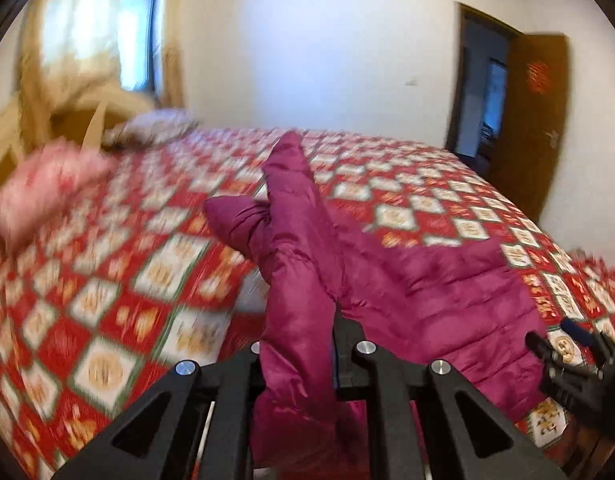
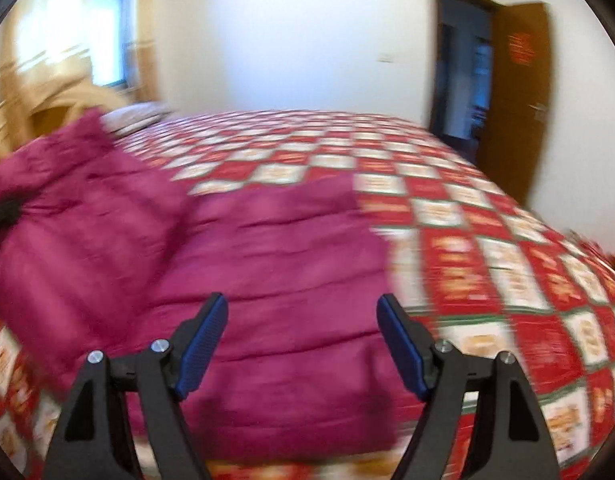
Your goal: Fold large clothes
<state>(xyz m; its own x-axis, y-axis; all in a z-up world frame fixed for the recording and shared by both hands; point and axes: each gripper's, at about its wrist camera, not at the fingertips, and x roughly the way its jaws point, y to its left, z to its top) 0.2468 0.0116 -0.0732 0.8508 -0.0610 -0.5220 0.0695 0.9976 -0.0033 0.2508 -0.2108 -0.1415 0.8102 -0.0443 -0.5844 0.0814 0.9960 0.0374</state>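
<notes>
Lifting jacket sleeve, left gripper clamped on it; right gripper spread wide, empty. Puffy, light, slick fabric: I'd grab seams/cuffs.

Black hand-held gripper, blue pads

Patterned red bedspread, pink pillow, open wooden door.

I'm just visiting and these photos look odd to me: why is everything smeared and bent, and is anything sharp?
Left wrist view: the checked bedspread is streaked by motion blur, and the magenta puffer jacket clamped in the left tongs is sharper. Right wrist view: the whole bed is smeared, only the open right tongs are crisp. Both views: the fisheye lens bows the bed, and the window glares white.
</notes>
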